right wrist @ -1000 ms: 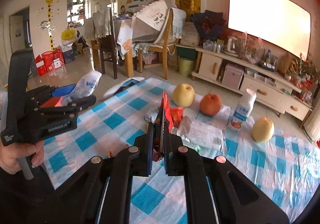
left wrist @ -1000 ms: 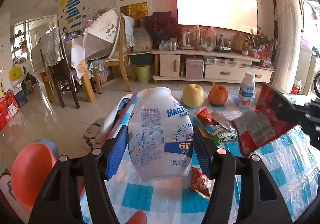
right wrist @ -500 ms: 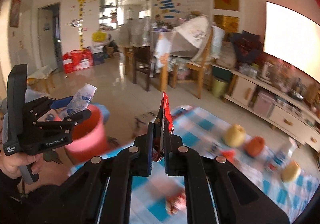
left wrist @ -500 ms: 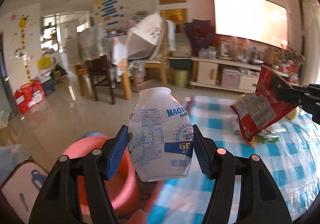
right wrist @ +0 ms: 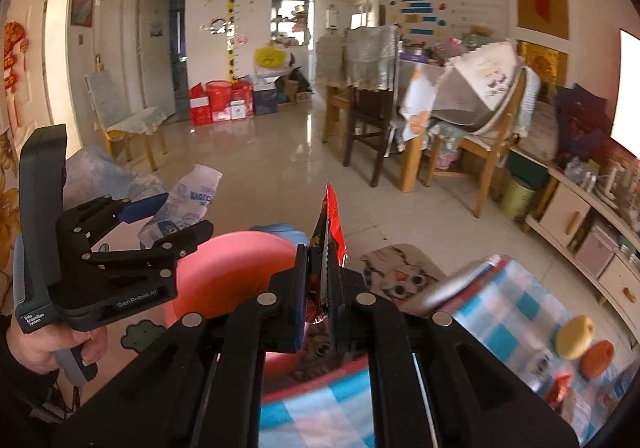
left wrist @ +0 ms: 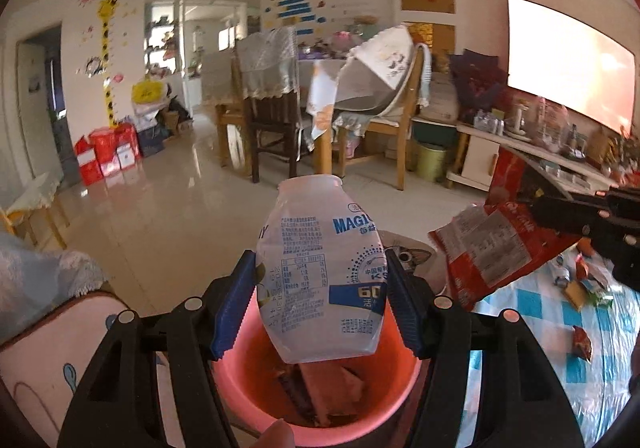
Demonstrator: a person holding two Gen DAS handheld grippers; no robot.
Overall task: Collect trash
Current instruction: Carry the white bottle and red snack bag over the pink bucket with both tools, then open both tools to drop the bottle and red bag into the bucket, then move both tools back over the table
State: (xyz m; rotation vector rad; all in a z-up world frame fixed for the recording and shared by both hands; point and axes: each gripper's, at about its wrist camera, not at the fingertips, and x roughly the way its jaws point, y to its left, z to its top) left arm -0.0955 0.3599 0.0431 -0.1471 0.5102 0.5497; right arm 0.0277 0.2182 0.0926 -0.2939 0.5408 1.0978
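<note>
My left claw [left wrist: 320, 304] is clamped on the white milk pouch [left wrist: 320, 280], long axis upright, hanging directly above the pink bin [left wrist: 248, 388]. My right claw [right wrist: 318, 288] pinches the red snack wrapper [right wrist: 332, 220], off beside the bin toward the worktop [right wrist: 516, 312]. The left is nearer; I judge it drops first.

Daylit room, bright. The screen [left wrist: 568, 84] at my 2 o'clock is blown out to white. Glossy floor [left wrist: 160, 200] throws glare streaks from the far windows [right wrist: 320, 8] at 12. Heavy fisheye bending and dark vignette at corners. Right view: checked desk [right wrist: 516, 312] at 4 o'clock motion-blurred.
</note>
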